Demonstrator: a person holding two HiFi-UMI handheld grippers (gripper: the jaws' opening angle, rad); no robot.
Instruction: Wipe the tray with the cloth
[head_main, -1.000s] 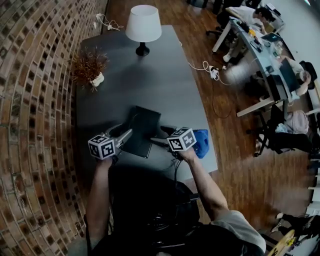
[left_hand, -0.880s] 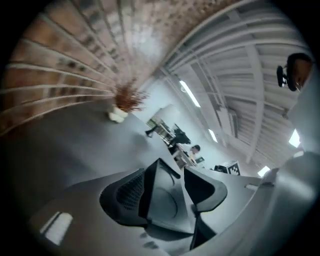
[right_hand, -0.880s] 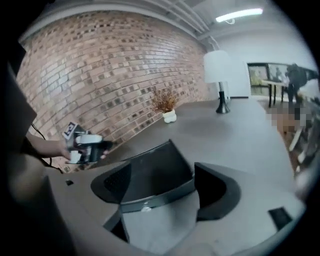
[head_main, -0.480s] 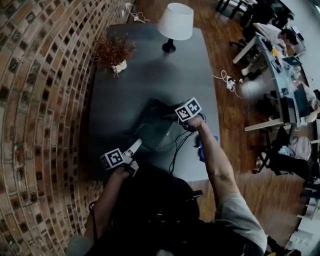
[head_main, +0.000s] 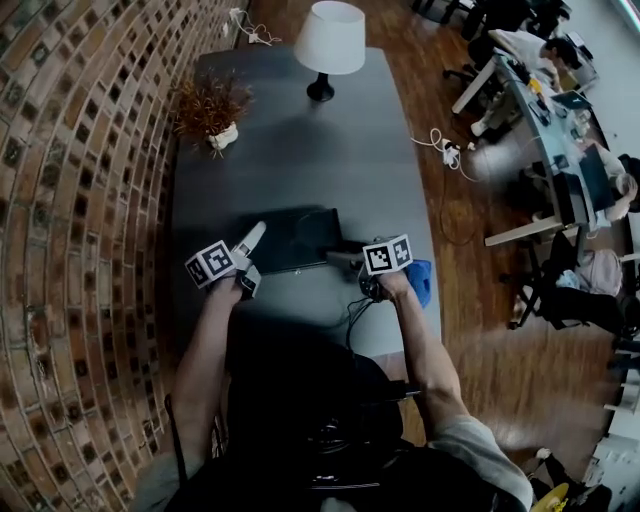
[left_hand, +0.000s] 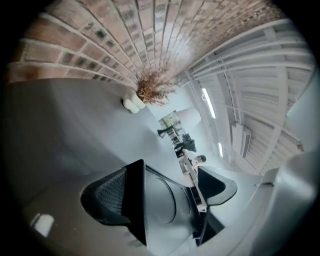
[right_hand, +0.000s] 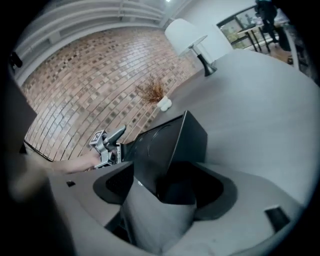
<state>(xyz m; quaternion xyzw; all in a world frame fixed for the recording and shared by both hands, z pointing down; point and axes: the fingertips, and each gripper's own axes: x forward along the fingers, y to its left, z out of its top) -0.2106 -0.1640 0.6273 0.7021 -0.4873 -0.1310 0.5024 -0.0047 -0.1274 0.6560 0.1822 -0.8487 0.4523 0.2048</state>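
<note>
The tray (head_main: 295, 243) was dark, flat and rectangular, with a low rim and a faint round mark on its face. It was close to the table's near edge, its long side along that edge. The right gripper (right_hand: 165, 185) gripped the tray's right end, its jaws having closed a little on the rim. The left gripper (left_hand: 162, 192) had just opened its jaws wide, and the tray's left end stood between them, not pinched.

A second before, the tray's long side pointed away from the near edge. Half a second before, the left gripper was off the tray.

The blue cloth (head_main: 421, 283) lay by the table's near right corner. The grey table (head_main: 300, 150) stood along a brick wall (head_main: 70, 200), with a white lamp (head_main: 328, 40) and a dried plant (head_main: 210, 112) at its far end. To the right were a wooden floor (head_main: 470, 330) and office desks (head_main: 545, 95).
</note>
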